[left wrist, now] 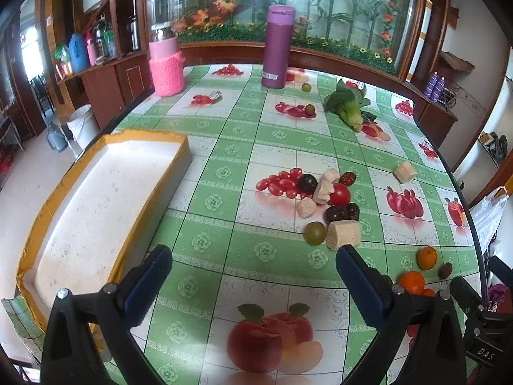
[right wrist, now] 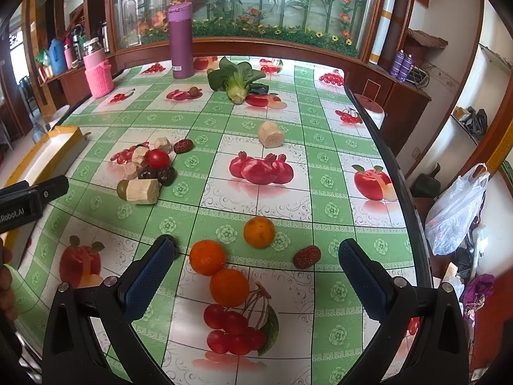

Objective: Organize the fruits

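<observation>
Left gripper (left wrist: 253, 258): blue ribbed pads spread wide, holding nothing.
Right gripper (right wrist: 256, 252): equally agape, empty; three smooth round oranges (right wrist: 207, 257) low centre between its fingers.
Fruit pile (left wrist: 323, 199): mid-frame; glossy tomato, dark wrinkled dates, porous beige chunks.
Tray (left wrist: 105, 192): white foam, yellow-taped rim, left, partly cut off.

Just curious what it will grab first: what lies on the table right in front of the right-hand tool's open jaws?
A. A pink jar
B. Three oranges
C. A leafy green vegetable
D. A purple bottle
B: in the right wrist view, three oranges lie close between and ahead of the open jaws of the right gripper, while the bottle stands far off.
</observation>
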The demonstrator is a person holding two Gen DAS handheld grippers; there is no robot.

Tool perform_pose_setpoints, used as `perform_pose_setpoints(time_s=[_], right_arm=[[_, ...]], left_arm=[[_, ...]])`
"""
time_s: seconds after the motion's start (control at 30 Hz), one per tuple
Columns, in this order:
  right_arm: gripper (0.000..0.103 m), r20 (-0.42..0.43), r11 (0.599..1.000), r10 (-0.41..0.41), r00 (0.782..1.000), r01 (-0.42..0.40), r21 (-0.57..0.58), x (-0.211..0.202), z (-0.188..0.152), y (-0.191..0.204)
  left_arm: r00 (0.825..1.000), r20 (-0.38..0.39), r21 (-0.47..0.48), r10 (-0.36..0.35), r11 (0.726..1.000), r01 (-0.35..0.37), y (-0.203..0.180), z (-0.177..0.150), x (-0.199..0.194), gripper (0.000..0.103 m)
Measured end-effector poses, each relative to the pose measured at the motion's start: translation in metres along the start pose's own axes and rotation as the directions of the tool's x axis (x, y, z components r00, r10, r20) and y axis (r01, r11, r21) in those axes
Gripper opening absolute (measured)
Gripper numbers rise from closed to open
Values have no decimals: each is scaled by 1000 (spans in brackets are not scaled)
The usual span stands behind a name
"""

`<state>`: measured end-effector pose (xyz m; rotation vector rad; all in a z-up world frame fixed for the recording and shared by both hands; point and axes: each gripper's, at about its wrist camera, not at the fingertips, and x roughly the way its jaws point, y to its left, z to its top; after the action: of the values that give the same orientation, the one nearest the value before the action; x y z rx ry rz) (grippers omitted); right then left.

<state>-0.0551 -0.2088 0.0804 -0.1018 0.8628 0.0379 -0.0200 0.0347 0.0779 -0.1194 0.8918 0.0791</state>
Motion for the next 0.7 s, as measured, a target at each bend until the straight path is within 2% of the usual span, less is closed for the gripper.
perform_pose_setpoints(time_s=[0.27, 0.7], right_arm=[[103, 19, 1000, 10, 1000, -10, 7, -9, 4, 2], [103, 26, 1000, 8, 1000, -8, 5, -12, 6, 4]], left_arm=[[998, 56, 69, 27, 997, -31, -13, -2, -14, 103], [994, 109, 83, 24, 996, -33, -19, -4, -22, 103]])
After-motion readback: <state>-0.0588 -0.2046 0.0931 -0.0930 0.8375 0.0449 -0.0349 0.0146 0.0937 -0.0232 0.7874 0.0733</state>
